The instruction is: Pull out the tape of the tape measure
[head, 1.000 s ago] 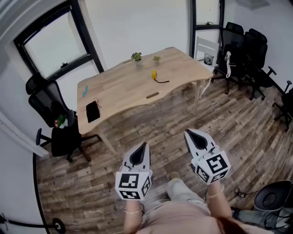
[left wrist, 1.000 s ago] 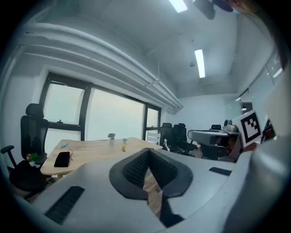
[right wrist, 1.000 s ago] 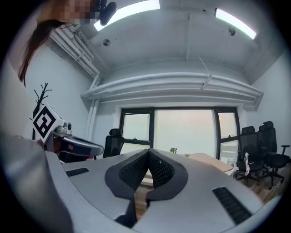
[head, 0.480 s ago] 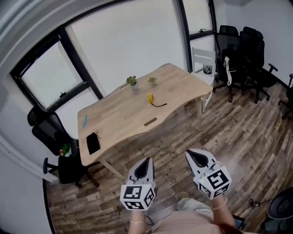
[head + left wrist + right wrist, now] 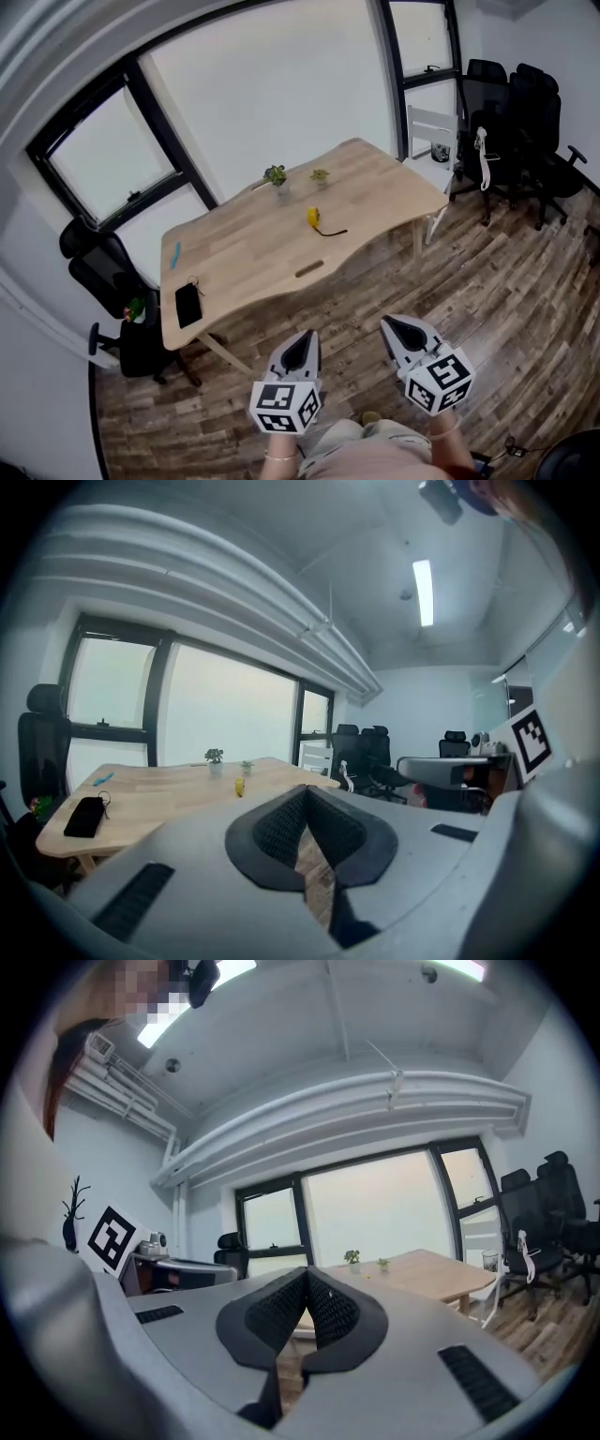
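A small yellow tape measure (image 5: 313, 217) sits near the middle of the wooden table (image 5: 244, 258), with a short dark strap trailing to its right; it also shows as a yellow speck (image 5: 239, 787) in the left gripper view. My left gripper (image 5: 307, 335) and right gripper (image 5: 389, 323) hover over the floor well short of the table's near edge, side by side. Both are shut with nothing between their jaws. In the right gripper view the table (image 5: 441, 1274) appears ahead, the tape measure too small to pick out.
On the table stand two small potted plants (image 5: 276, 175) at the back, a black phone-like item (image 5: 188, 305) and a blue pen (image 5: 174, 253) at the left. Black office chairs stand at the left (image 5: 112, 281) and the far right (image 5: 511, 122); a white chair (image 5: 433, 127) is by the table's right end.
The view has advanced and tilted up toward the table; both grippers have moved forward with the person and sit lower in the picture. Both stay shut.
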